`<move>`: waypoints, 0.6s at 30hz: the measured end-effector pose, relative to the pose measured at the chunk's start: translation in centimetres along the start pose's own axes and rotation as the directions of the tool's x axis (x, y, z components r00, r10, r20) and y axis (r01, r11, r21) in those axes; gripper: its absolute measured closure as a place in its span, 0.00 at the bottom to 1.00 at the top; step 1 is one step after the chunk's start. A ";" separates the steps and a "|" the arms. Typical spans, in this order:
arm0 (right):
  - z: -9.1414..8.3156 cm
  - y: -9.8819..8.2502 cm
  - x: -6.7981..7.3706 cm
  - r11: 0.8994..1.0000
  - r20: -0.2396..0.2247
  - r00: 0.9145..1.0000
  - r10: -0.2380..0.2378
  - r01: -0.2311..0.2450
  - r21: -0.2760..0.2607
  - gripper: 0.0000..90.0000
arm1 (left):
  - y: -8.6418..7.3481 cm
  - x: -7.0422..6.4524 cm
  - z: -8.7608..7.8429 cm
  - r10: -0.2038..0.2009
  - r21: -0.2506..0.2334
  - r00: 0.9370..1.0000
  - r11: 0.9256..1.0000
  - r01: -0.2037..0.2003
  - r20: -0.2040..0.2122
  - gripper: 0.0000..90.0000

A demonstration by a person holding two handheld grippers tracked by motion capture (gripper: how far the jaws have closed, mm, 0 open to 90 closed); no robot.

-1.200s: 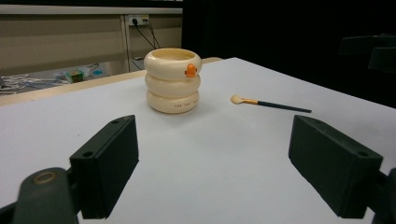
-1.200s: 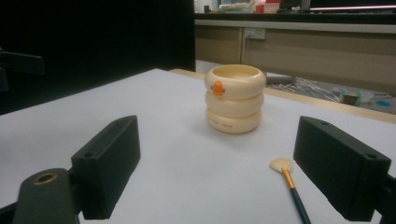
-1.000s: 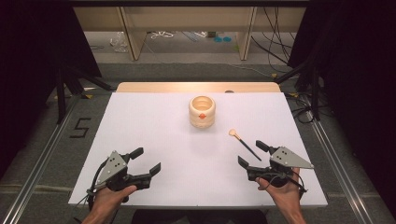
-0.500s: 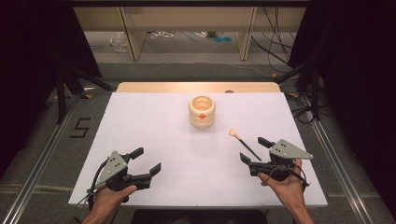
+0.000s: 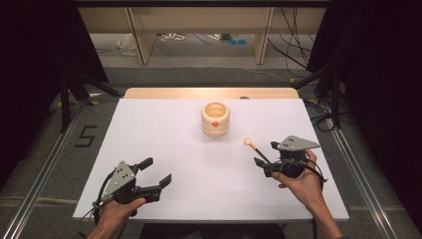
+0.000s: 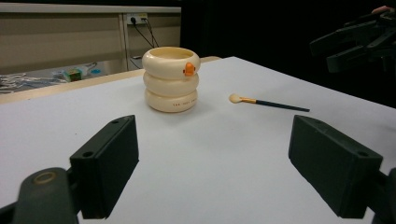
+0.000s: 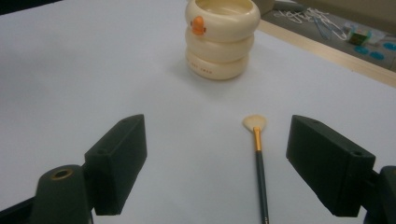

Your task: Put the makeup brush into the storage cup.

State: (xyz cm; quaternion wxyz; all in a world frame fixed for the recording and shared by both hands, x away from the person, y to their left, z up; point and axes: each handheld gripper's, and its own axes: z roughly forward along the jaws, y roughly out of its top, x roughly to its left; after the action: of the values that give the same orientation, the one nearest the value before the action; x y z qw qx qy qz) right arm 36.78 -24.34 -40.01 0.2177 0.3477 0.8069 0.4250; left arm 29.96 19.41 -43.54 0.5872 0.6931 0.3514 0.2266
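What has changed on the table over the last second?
The right gripper moved forward over the brush, which now lies between its open jaws. Those jaws have just been closing a little but don't touch the brush. The left gripper, brush and cup stayed where they were.

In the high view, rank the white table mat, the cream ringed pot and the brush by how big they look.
1. White table mat, by far the largest.
2. Cream ringed pot.
3. Brush: about as long as the pot is wide, but far thinner, so it covers the least area.
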 end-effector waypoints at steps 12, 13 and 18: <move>0.7 1.2 -1.2 0.997 0.006 1.000 -0.009 0.009 0.076 0.25 | 0.0 0.0 0.0 0.001 0.001 1.000 1.000 -0.001 -0.001 0.18; 0.8 1.3 -1.3 0.997 0.005 1.000 -0.007 0.007 0.083 0.25 | 0.0 0.0 0.0 0.001 0.001 1.000 1.000 -0.001 -0.001 0.18; 1.2 1.6 -1.7 0.991 -0.003 1.000 -0.014 0.014 0.130 0.26 | 0.0 0.0 0.0 0.000 0.000 1.000 1.000 0.000 -0.001 0.18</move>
State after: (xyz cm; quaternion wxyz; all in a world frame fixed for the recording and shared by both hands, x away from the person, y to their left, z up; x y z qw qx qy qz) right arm 39.32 -24.32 -39.20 0.1969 0.3551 0.8354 0.3705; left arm 29.96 19.41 -43.55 0.5872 0.6929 0.3517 0.2270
